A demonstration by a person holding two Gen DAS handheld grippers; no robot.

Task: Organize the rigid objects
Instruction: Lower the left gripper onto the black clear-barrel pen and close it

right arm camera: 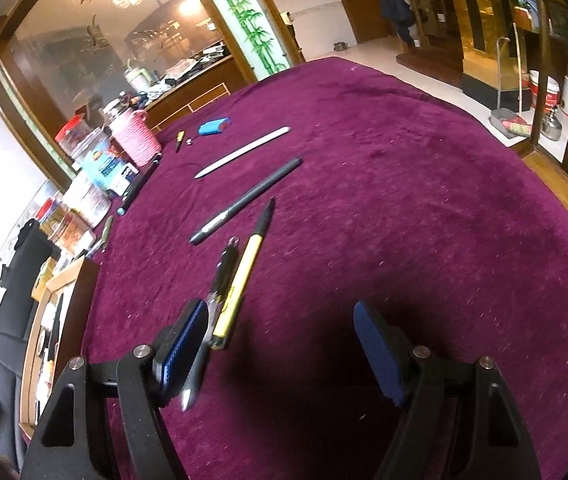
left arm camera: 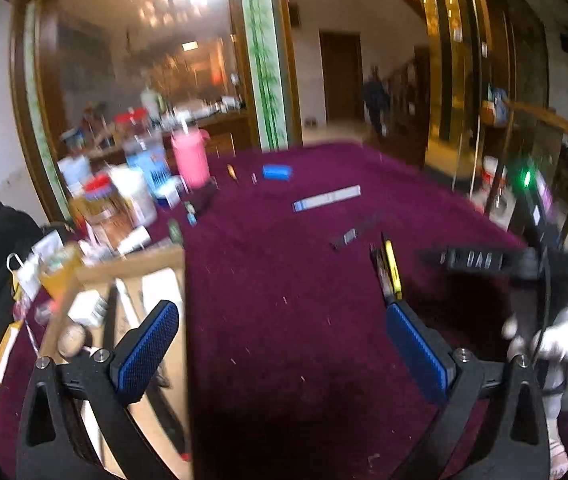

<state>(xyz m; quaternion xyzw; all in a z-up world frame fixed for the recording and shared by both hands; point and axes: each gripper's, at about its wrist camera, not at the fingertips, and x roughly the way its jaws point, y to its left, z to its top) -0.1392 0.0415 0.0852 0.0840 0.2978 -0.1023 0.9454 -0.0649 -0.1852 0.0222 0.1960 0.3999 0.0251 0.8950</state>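
Now you work over a table covered with a purple cloth [right arm camera: 404,200]. At its far left edge you see a pink basket [right arm camera: 137,133] among jars and boxes. On the cloth lie, side by side, a white pen [right arm camera: 244,152], a grey pen [right arm camera: 246,201] and a yellow pen [right arm camera: 240,280]. Your right gripper [right arm camera: 280,344] has its jaws apart, nothing between them; the yellow pen lies just beside its left finger. Your left gripper [left arm camera: 280,344] stands wide apart over bare cloth, holding nothing.

Pens [right arm camera: 243,200] on maroon-clothed table [right arm camera: 404,200]
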